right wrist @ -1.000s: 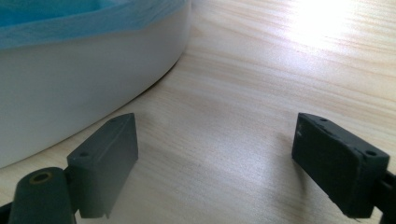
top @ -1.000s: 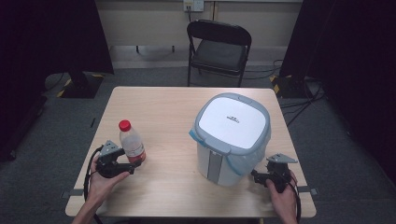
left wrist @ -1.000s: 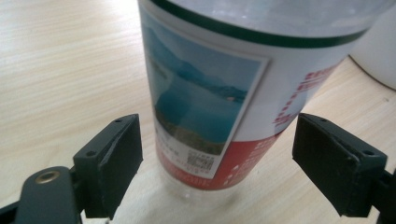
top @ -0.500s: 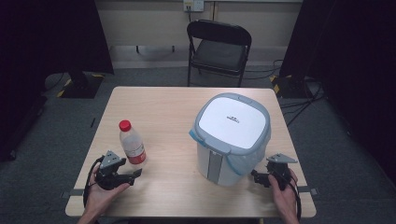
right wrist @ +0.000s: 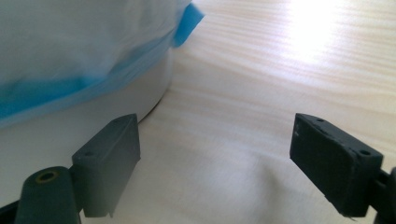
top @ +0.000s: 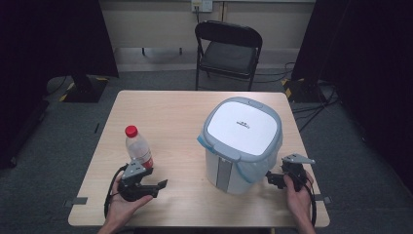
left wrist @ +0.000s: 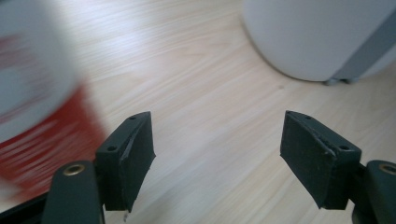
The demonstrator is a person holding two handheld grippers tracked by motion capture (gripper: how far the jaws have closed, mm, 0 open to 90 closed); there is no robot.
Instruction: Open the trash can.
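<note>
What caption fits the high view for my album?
Two open hand-held grippers flank a red-capped plastic bottle and white lidded bin on a wooden table.

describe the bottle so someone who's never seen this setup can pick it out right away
Start at the light wooden table and find the big white lidded bin right of centre. Look across to the table's left half: the bottle stands upright there, just beyond the left gripper. It is the one small clear plastic thing, with a red cap and a red label.
</note>
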